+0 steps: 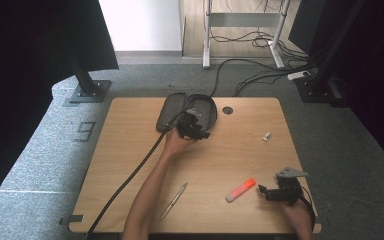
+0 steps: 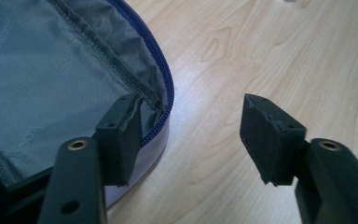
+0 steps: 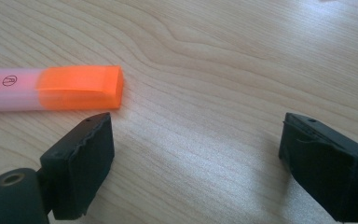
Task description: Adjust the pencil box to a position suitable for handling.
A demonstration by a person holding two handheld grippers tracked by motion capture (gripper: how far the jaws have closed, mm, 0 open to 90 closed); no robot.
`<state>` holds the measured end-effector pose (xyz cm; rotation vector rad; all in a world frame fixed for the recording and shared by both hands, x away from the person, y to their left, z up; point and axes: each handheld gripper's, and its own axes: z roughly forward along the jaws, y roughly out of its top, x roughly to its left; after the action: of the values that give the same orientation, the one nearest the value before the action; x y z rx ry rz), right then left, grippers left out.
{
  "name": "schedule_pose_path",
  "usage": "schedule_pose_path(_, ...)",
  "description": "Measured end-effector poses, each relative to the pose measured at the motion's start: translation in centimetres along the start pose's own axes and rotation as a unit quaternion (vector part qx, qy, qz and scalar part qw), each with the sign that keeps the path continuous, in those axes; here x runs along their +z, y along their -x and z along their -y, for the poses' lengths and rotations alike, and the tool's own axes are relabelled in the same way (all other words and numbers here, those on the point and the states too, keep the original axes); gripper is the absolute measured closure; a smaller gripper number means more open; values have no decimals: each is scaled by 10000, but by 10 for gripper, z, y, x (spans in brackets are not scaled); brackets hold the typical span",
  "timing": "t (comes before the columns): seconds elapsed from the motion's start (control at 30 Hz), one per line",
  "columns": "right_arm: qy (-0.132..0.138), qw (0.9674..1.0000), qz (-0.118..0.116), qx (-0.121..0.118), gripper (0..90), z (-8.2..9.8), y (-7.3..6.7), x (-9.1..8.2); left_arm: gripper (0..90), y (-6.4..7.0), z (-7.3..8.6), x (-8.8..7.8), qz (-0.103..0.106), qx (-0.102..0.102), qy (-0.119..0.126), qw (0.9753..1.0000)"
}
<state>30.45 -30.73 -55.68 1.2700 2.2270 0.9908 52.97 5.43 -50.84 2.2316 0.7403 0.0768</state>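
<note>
Fingers of the left gripper [image 2: 193, 135] stand moderately apart, one pad [image 2: 121, 135] against the inner side of the open pencil case [image 2: 51, 74] at its blue zipper rim, the other pad over bare wood outside the rim; nothing is pinched yet. From above, this left gripper [image 1: 192, 127] sits at the near edge of the unzipped dark pencil case [image 1: 172, 110], which lies at the far middle of the wooden table [image 1: 230, 150], close to the round cable hole [image 1: 227, 110].

Fingers of the right gripper [image 3: 193, 163] are spread wide with only bare tabletop between them. The orange cap of a highlighter [image 3: 51, 88] lies just beyond one pad, apart from it. In the high view the right gripper [image 1: 267, 192] rests near the table's near right corner, the highlighter [image 1: 240, 190] just to its left.

A silver pen [image 1: 174, 200] lies near the front edge beside the left forearm, and a small white object [image 1: 266, 136] sits alone at mid-right. Broad bare wood separates the two hands.
</note>
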Motion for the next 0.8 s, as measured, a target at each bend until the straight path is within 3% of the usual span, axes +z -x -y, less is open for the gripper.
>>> schedule_pose_path(0.47, 0, 10000, 0, 2, 100, 0, 0, 0, 585, 16, 12, -6, 181, 135, -11, 9997)
schedule_pose_path(0.8, -1, 10000, 0, 2, 100, 0, 0, 0, 638, 34, 15, -6, 331, 256, -112, 9991)
